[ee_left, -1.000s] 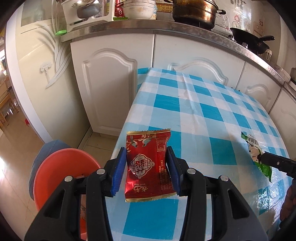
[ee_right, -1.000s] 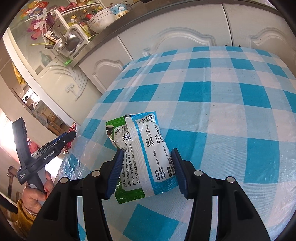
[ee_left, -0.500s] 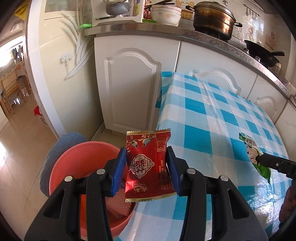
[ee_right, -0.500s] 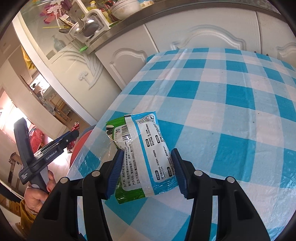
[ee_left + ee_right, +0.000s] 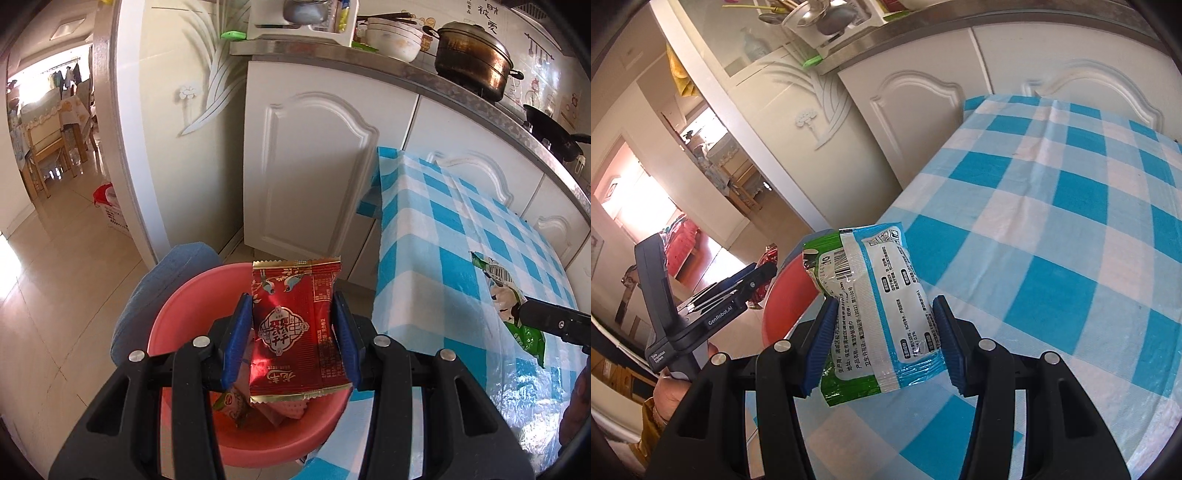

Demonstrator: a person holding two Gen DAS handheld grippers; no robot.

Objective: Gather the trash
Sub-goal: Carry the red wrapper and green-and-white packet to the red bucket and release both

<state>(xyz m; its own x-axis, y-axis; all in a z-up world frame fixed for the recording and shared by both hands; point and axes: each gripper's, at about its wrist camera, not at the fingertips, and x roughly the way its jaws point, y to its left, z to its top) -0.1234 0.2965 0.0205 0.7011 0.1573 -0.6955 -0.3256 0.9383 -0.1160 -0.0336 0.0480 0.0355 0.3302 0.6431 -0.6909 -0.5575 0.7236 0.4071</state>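
Observation:
My left gripper [image 5: 291,332] is shut on a red snack wrapper [image 5: 295,325] and holds it over a pink basin [image 5: 184,306] beside the table; several wrappers [image 5: 258,406] lie in the basin. My right gripper [image 5: 882,339] is shut on a green and white snack packet [image 5: 871,306] above the table's left edge. That packet also shows in the left wrist view [image 5: 517,314]. The basin [image 5: 783,299] and the left gripper [image 5: 753,280] show at the left of the right wrist view.
The table has a blue and white checked cloth [image 5: 461,258], also seen in the right wrist view [image 5: 1052,206]. White cabinets [image 5: 306,177] stand behind it, with a pot [image 5: 472,59] and bowls [image 5: 391,37] on the counter. A blue stool [image 5: 166,273] is under the basin.
My left gripper has carried the red wrapper leftward off the table to above the basin. My right gripper has moved with the packet toward the table's left edge.

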